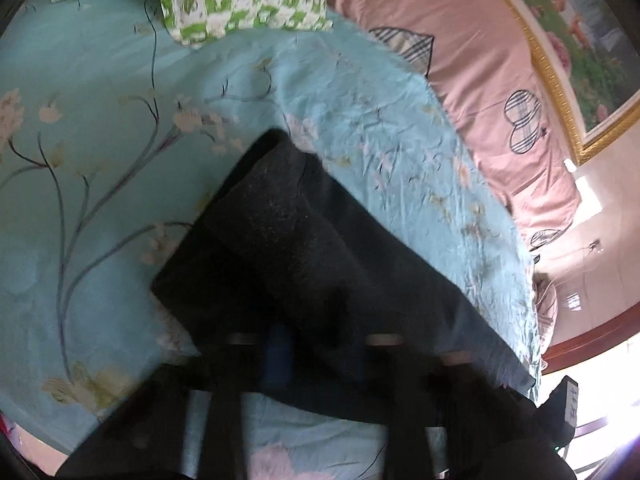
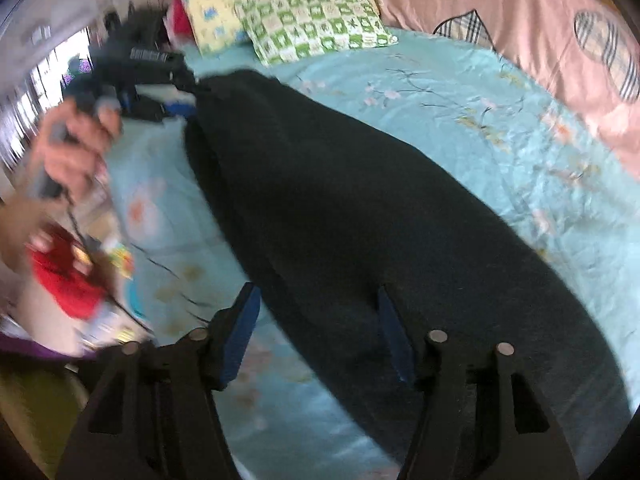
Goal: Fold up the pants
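My right claw (image 2: 316, 340) half open above pants (image 2: 340, 208) on bed (image 2: 500, 128); left claw (image 2: 180, 100) pinches far pants end.

I log: pants (image 2: 340, 208), dark matt fuzzy cloth; bedsheet (image 1: 100, 80), smooth teal printed cotton, creased; picture frame (image 1: 560, 92), glossy gilt; my right gripper (image 2: 316, 336), matt black plastic.

Dark pants (image 2: 340, 208) stretch along the turquoise floral bedsheet (image 2: 500, 128). The right gripper (image 2: 318, 336) hangs over their near end, blue pads spread, cloth between them. At the far end the left gripper (image 2: 188, 100), in a hand (image 2: 72, 148), pinches the fabric. A green checked pillow (image 2: 316, 24) lies beyond.
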Demonstrator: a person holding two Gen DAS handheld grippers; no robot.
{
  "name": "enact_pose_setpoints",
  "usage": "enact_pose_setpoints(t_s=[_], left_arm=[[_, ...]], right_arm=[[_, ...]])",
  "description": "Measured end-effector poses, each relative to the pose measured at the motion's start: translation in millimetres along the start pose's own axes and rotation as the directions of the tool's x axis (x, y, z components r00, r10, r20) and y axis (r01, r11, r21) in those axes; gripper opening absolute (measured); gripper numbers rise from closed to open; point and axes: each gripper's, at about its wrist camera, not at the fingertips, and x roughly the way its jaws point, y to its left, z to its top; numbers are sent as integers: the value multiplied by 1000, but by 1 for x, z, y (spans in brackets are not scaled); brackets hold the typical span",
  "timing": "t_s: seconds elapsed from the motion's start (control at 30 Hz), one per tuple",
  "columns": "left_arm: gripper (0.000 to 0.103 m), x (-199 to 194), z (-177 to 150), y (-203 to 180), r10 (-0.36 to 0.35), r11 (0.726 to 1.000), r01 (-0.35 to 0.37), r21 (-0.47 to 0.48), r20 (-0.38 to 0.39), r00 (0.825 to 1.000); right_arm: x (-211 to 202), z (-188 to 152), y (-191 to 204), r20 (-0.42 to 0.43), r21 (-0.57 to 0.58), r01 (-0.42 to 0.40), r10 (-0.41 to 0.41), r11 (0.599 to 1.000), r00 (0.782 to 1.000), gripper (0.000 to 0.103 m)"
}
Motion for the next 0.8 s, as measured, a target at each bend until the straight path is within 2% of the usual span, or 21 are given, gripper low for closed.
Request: enact_pose_setpoints(t_s=[0.03,0.07,0.1,0.3,0.4,0.5,0.57,0.63,0.7,0.77,0.8], left_arm=[[5,0,-1,-1,14,1000,-14,2,9,1000],[5,-2,-2,-4,24,1000,-24,11,18,1000],[5,-4,-3,-7,28,999,-29,22,24,999],[5,-36,-26,-15,29,996,-35,81,72,997],[5,-30,-34,-4,63,993,-70,100,66,996],[9,-17,-39,6,103,988,-109,108,57,993],[15,-16,-40,10,110,987,-116,108,66,992],[20,-24,-40,12,110,988,-119,99,92,990],[26,-35,-41,12,131,983,-145,109,128,983],[39,-44,-42,14,163,978,-181,107,159,974],[43,-49,-42,17,178,976,-195,94,166,970]], right_arm=[[1,-1,-1,-5,-1,8,-8,1000,1000,35],[1,-2,-4,-4,10,2,-2,1000,1000,19],[-1,-2,-8,6,29,-15,15,999,1000,9],[-39,-2,-14,75,33,-39,36,999,997,6],[-45,-5,-11,59,17,-58,57,998,997,6],[-31,-7,-11,20,27,-80,80,996,997,6],[-22,-7,-12,1,51,-97,97,994,995,7],[-17,-5,-12,-10,80,-110,111,991,994,16],[-22,-3,-12,15,105,-136,135,985,991,36],[-32,0,-15,58,131,-182,175,975,983,51],[-37,3,-17,85,143,-203,193,969,978,52]])
